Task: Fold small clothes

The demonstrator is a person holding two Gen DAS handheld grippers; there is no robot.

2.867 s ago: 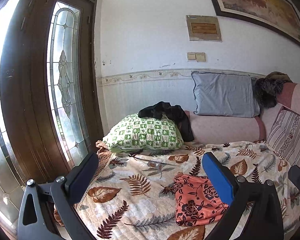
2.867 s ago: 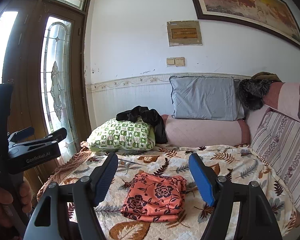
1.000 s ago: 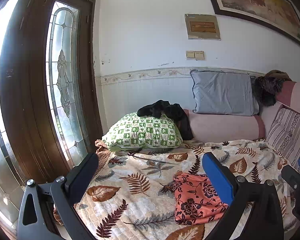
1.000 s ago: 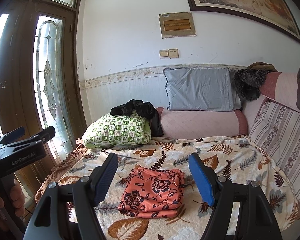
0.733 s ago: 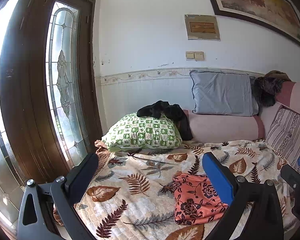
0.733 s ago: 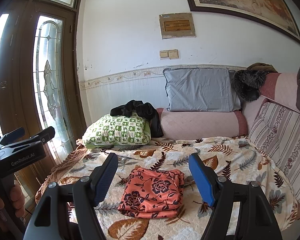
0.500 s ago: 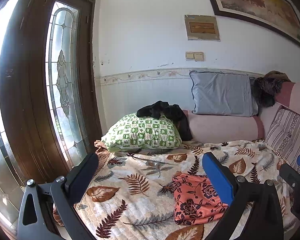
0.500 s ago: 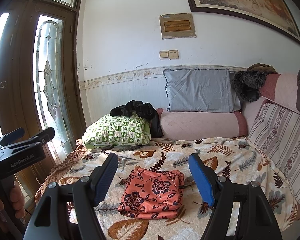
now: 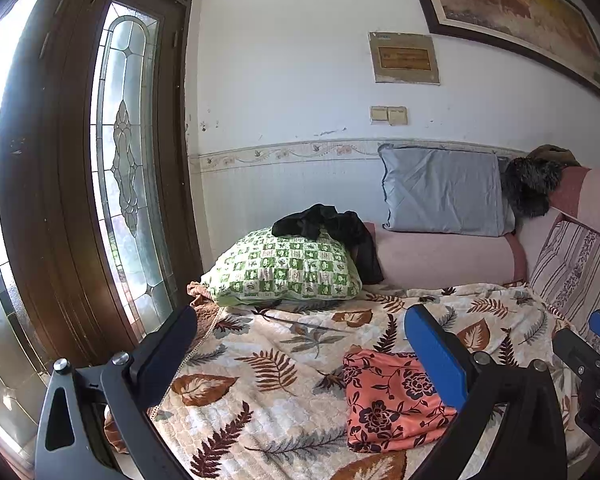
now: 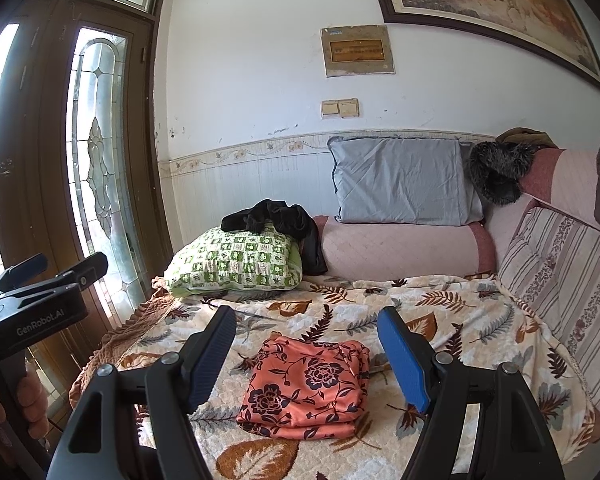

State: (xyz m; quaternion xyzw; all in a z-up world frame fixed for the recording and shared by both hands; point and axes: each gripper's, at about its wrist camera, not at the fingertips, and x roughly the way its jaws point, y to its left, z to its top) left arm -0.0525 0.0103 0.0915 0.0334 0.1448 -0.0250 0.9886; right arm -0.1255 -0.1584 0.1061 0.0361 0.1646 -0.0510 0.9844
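From the left wrist: left gripper (image 9: 300, 340) with fingers spread wide and empty above the leaf-printed quilted bed cover (image 9: 260, 364), the folded orange floral cloth (image 9: 388, 396) partly hidden behind the blue pad, unchanged from a moment before. From the right wrist: right gripper (image 10: 306, 344) likewise wide and empty, framing the same soft, neatly stacked cloth in full, beyond it a green checked pillow (image 10: 236, 266) under a crumpled black garment (image 10: 276, 216).

Leaf-print bedspread (image 10: 452, 320) covers the daybed. Green checked pillow (image 10: 236, 262) at its far left end, black garment (image 10: 280, 216) heaped on top. Grey pillow (image 10: 404, 182) leans on wall above pink bolster (image 10: 400, 252). Striped cushion (image 10: 560, 280) at right. Leaded-glass door (image 9: 128, 168) left; framed painting (image 10: 488, 4) overhead.
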